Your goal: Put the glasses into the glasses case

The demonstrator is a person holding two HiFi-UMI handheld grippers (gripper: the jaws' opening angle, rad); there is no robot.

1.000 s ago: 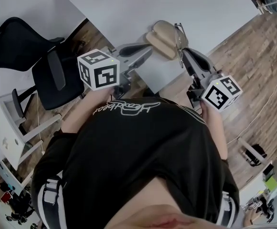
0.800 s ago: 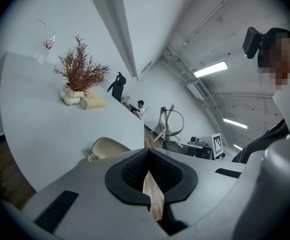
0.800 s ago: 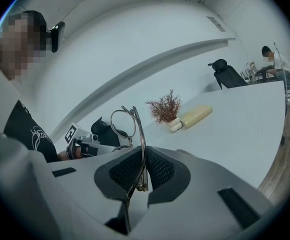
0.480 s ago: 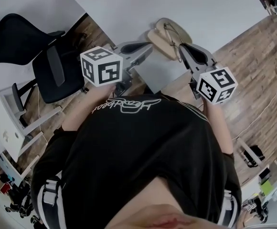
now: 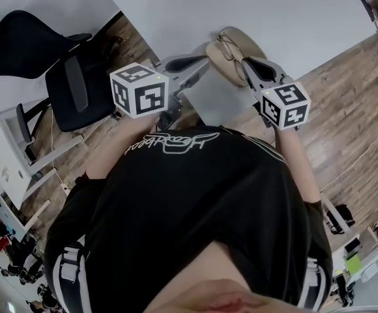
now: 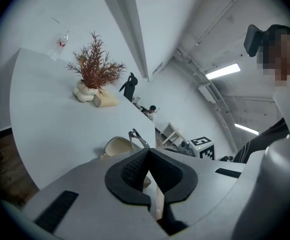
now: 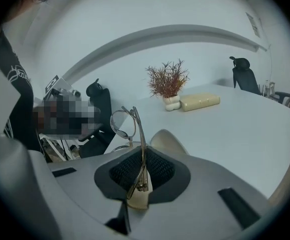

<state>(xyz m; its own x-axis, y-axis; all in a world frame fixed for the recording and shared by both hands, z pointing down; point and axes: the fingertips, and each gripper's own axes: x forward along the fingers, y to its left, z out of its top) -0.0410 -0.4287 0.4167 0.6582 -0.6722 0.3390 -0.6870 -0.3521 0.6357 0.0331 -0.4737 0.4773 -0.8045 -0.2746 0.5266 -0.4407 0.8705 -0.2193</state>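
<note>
The open beige glasses case (image 5: 218, 60) lies near the corner of a white table (image 7: 245, 129), and nothing rests inside that I can make out. My right gripper (image 7: 143, 159) is clamped on the folded arms of the metal-rimmed glasses (image 7: 139, 139), with one round lens standing up above the pads. It holds them right over the case, though I cannot tell whether they touch it. My left gripper (image 6: 147, 156) sits just beside the case's near edge, pads meeting at the tips (whether they nip the rim I cannot tell). Further along the table stand a reddish dried plant (image 7: 167, 81), a pale block (image 7: 200, 101) and a clear bottle (image 6: 60, 40). A black office chair (image 5: 39, 57) stands on the wooden floor (image 5: 345, 103).
</note>
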